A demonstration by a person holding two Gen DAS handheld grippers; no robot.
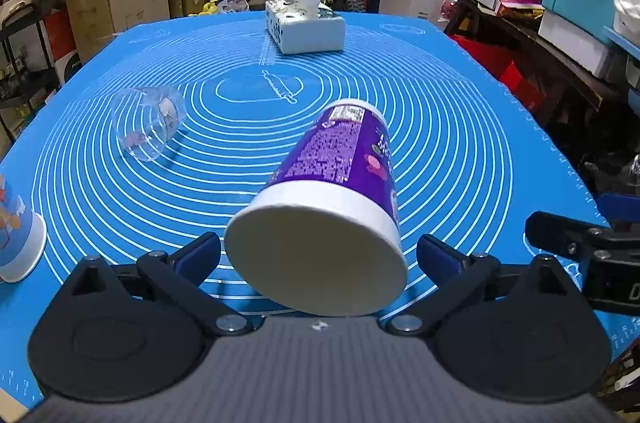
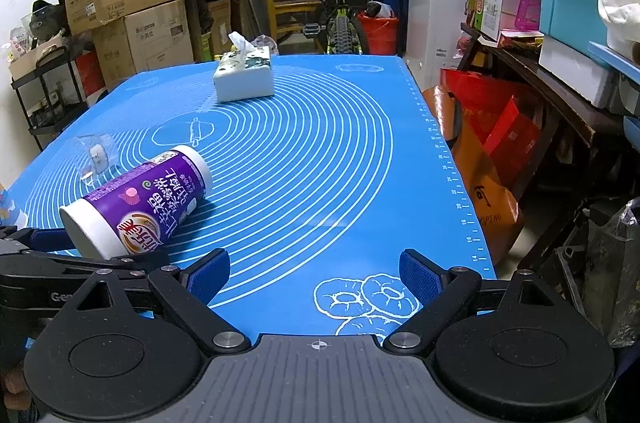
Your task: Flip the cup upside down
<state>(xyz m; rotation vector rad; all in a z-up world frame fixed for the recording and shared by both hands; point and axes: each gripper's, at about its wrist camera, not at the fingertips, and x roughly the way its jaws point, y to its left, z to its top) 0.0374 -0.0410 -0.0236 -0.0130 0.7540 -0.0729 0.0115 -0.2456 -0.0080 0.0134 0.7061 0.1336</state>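
Covering the whole tabletop, the blue silicone mat [image 1: 460,127] printed with white concentric rings is the biggest thing in both views, and everything else rests on it. At its far side sits the white tissue box [image 1: 306,29] with a tissue sticking up from its slot.

Next in size, the purple cup [image 1: 332,191] lies on its side near the middle of the near half of the mat. Its wide white rim end points toward the left gripper [image 1: 318,255], and its narrower end points away toward the ring centre. In the right wrist view the same cup [image 2: 136,199] shows its purple label with white characters, lying to the left of the right gripper [image 2: 314,277].

The left gripper's 2 blue-padded fingers [image 1: 198,253] stand spread apart on either side of the cup's rim end; neither pad visibly touches it. The right gripper's fingers are likewise spread wide over bare mat, holding nothing, well apart from the cup.

A clear plastic cup [image 1: 150,127] lies tipped over to the left of the purple one, and a small blue-patterned paper cup [image 1: 18,235] sits at the left edge.
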